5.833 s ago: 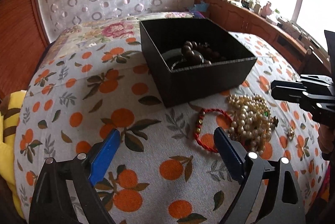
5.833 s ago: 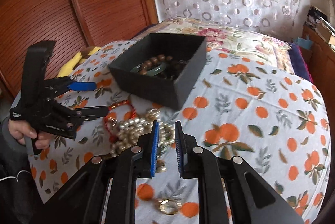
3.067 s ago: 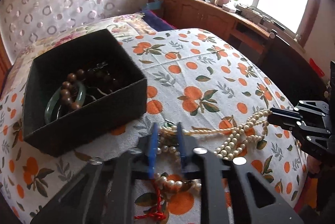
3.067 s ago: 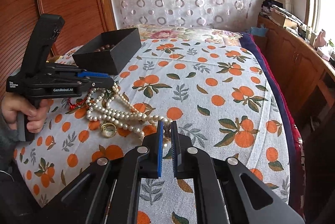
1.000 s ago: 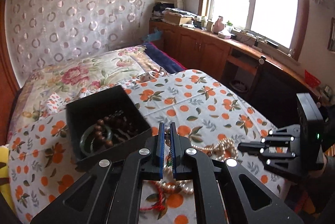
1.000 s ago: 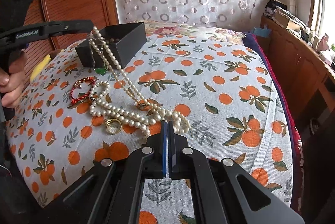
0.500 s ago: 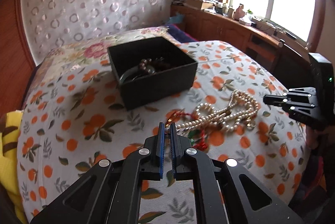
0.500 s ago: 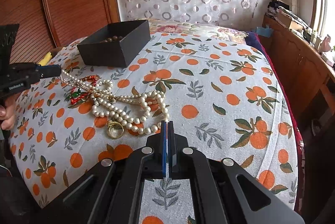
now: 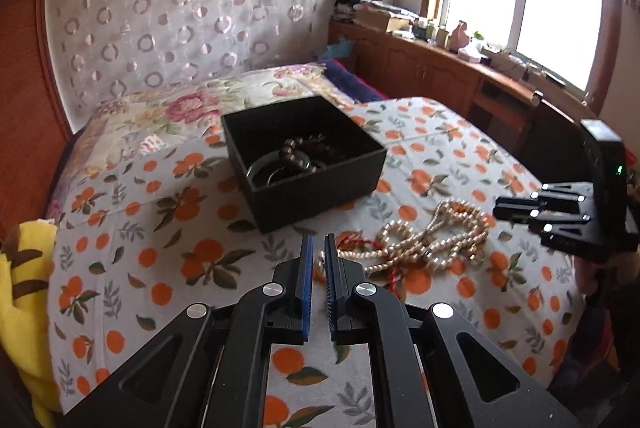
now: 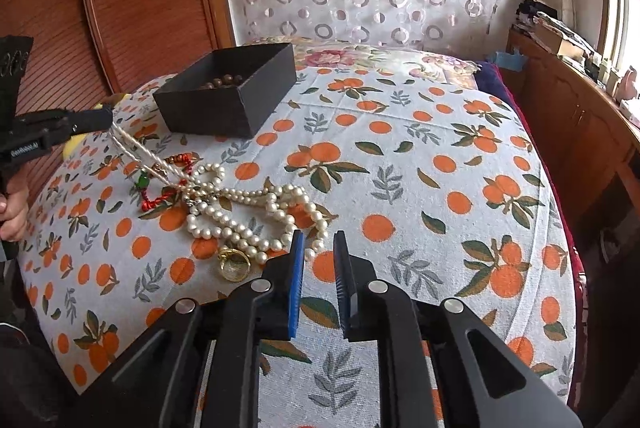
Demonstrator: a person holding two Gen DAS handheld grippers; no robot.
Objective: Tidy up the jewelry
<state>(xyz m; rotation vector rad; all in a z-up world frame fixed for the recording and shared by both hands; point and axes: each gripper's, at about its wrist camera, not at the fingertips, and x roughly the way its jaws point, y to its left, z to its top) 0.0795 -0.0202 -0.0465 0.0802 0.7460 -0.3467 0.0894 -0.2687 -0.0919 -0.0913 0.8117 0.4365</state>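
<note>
Pearl necklace strands are heaped on the orange-print bedspread, near the black box. One strand is pinched taut in the left gripper, pressed together. The right gripper is being opened just beside the pearls, nothing between its jaws.

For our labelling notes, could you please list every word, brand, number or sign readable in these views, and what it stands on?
White lettering on the side of the left gripper: too blurred to read.
Black box, bedspread, right gripper: no text visible.
</note>
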